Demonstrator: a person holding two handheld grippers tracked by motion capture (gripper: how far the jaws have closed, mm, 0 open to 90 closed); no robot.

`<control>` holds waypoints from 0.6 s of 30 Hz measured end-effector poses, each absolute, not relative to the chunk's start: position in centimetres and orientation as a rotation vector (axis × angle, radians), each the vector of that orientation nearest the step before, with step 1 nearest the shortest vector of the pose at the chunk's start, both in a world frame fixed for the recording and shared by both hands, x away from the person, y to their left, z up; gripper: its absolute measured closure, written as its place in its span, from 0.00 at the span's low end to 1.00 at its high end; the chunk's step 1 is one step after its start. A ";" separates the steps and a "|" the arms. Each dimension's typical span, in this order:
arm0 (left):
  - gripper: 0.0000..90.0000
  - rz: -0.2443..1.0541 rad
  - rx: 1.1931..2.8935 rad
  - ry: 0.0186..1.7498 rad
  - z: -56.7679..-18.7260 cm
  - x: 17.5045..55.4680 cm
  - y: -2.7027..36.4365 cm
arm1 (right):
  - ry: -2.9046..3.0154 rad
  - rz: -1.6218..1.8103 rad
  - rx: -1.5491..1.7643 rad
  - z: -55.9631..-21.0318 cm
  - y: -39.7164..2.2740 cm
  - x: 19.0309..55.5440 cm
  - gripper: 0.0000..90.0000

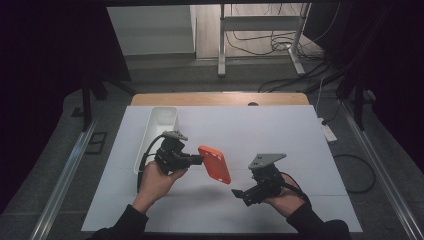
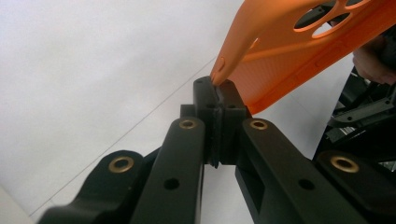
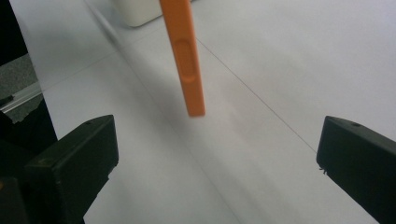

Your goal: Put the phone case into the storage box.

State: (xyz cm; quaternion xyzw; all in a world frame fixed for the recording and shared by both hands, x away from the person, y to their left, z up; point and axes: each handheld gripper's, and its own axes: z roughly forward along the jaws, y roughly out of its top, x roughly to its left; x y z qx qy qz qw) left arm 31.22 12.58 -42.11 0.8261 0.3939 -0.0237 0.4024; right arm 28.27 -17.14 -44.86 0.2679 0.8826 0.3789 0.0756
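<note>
An orange phone case point(image 1: 215, 163) hangs above the white table, pinched by its upper left edge in my left gripper point(image 1: 199, 159). The left gripper view shows the black jaws closed tight on the orange phone case point(image 2: 285, 51) at its rim, with my left gripper point(image 2: 218, 88) shut on it. My right gripper point(image 1: 238, 193) sits low at the case's lower right, its jaws wide apart and holding nothing. In the right gripper view the orange phone case point(image 3: 184, 51) appears edge-on, ahead of my right gripper point(image 3: 217, 154) and clear of both jaws.
A white rectangular bin point(image 1: 157, 135) stands at the table's left, just behind my left hand; its corner point(image 3: 140, 11) appears in the right gripper view. The white table surface point(image 1: 270, 130) spreads to the right and back. A metal stand and cables lie on the floor beyond.
</note>
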 end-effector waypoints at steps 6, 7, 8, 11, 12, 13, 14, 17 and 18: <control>0.99 -0.049 2.088 1.006 -41.8 31.6 12.9 | 2.645 1.116 0.816 -44.9 -17.9 28.0 0.00; 0.99 -0.047 2.088 1.010 -41.8 31.6 12.9 | 2.644 1.116 0.817 -44.8 -18.0 27.9 0.00; 0.99 -0.043 2.092 1.013 -41.7 31.7 13.0 | 2.643 1.116 0.821 -44.8 -18.2 27.9 0.00; 0.99 -0.036 2.097 1.016 -41.6 31.9 13.2 | 2.640 1.115 0.831 -44.8 -18.6 27.7 0.00; 0.99 -0.031 2.103 1.018 -41.5 32.0 13.3 | 2.640 1.115 0.835 -44.8 -18.7 27.7 0.00; 0.99 -0.026 2.105 1.021 -41.4 32.1 13.4 | 2.637 1.113 0.833 -44.7 -18.9 27.6 0.00; 0.99 -0.026 2.105 1.021 -41.4 32.1 13.4 | 2.637 1.113 0.833 -44.7 -18.9 27.6 0.00; 0.99 -0.018 2.105 1.028 -41.2 32.3 13.8 | 2.633 1.117 0.848 -44.6 -19.4 27.4 0.00; 0.99 -0.018 2.105 1.028 -41.2 32.3 13.8 | 2.633 1.117 0.848 -44.6 -19.4 27.4 0.00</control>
